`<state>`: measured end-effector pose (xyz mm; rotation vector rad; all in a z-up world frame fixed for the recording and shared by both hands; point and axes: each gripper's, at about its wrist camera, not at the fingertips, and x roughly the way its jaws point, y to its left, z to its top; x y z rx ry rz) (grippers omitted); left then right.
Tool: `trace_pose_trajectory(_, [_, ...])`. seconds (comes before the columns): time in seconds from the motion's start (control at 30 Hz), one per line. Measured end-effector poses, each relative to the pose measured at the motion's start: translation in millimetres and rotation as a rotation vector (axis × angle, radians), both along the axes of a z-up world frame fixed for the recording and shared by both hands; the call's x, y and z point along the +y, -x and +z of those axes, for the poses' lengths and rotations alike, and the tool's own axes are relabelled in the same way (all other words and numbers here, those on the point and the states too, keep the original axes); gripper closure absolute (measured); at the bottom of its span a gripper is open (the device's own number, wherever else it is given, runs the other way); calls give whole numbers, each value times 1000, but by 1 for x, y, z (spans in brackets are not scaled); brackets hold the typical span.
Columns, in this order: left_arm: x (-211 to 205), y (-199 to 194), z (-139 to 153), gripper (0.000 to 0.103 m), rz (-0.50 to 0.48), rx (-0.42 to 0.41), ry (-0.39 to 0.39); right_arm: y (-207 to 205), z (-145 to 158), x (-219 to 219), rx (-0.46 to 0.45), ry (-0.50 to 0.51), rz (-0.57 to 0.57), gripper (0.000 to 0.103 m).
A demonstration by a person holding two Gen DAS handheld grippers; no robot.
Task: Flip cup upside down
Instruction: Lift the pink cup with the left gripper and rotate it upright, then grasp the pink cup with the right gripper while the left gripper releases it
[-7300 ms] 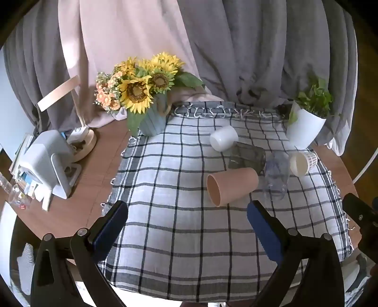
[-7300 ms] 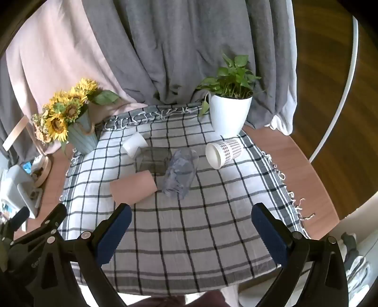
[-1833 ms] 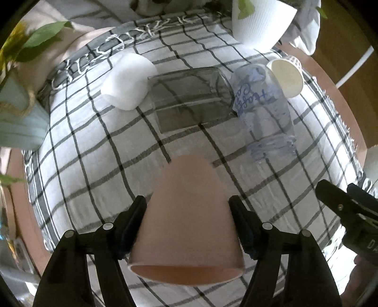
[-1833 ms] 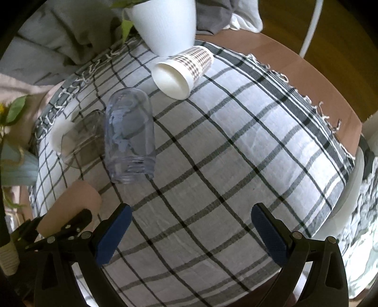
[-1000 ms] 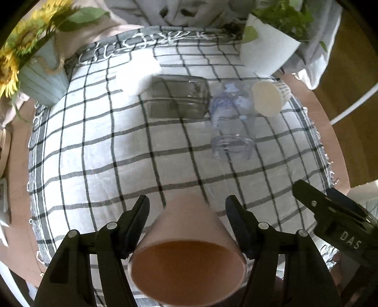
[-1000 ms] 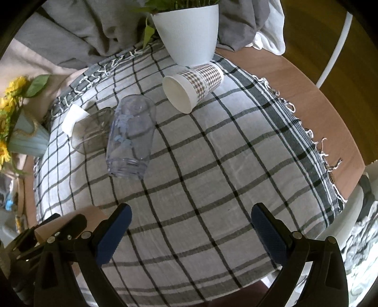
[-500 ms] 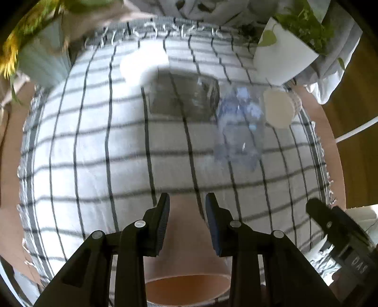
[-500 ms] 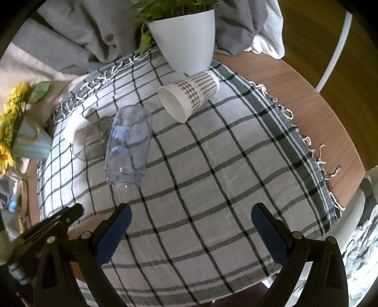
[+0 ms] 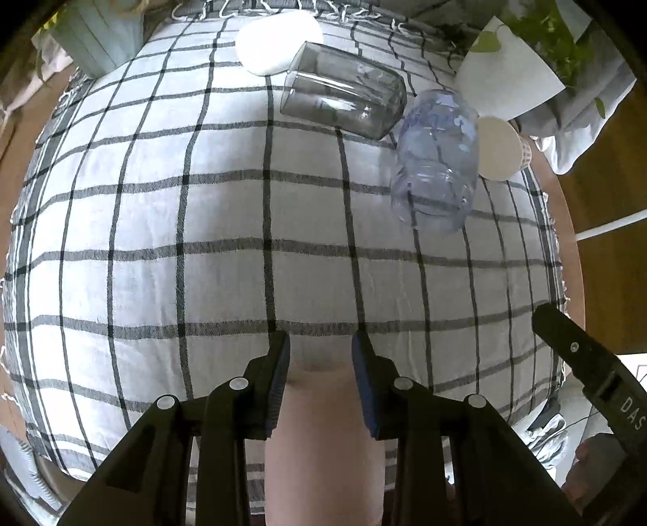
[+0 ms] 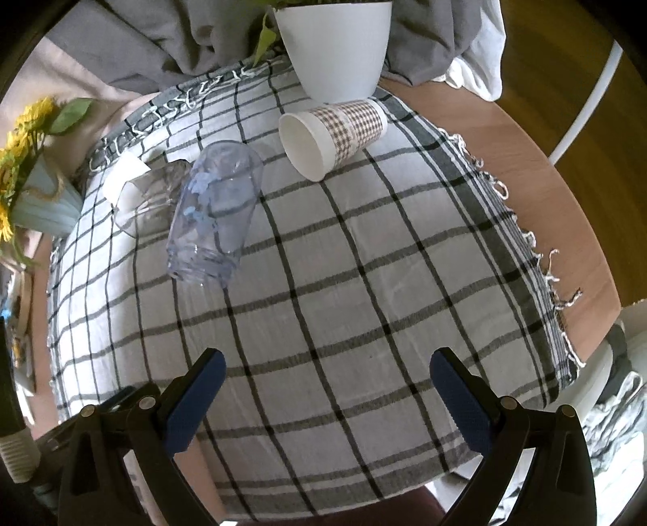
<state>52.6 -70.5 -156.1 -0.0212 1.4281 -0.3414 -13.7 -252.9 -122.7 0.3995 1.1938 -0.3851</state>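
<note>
My left gripper (image 9: 320, 352) is shut on the pink paper cup (image 9: 323, 445). The cup stands mouth down near the front of the checked cloth (image 9: 161, 242), its narrow base between my fingers. Whether its rim rests on the cloth is hidden. My right gripper (image 10: 327, 376) is open and empty above the cloth's front right part. Part of it shows at the right edge of the left wrist view (image 9: 586, 372).
On their sides at the back lie a white cup (image 9: 275, 36), a grey glass (image 9: 343, 97), a clear plastic cup (image 9: 436, 162) and a checked paper cup (image 10: 331, 133). A white plant pot (image 10: 335, 44) and a sunflower vase (image 10: 40, 198) stand behind them.
My left gripper has turned the pink cup further over, so its open mouth no longer faces the camera. The view has moved lower and closer to the cloth. The right gripper has barely moved.
</note>
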Motion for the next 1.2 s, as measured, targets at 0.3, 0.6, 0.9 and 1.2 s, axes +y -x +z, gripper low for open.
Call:
trace_pose_trajectory(0.3, [3,-6,22,60,-35,-83,-9,2,10,5,-15,26,-30,1])
trace_pose_trajectory(0.6, [50,6,75,9,41,-321,-144,3,40,34,-64,-39,48,1])
trace_pose_trajectory(0.9, [120,24,72,1,151,-313,-164,-15,28,95,-8,-127,211,1])
trace_pose_trajectory(1.2, [144,33,41,1,169,-232,-172,-36,-21,122,188,-209,277,4])
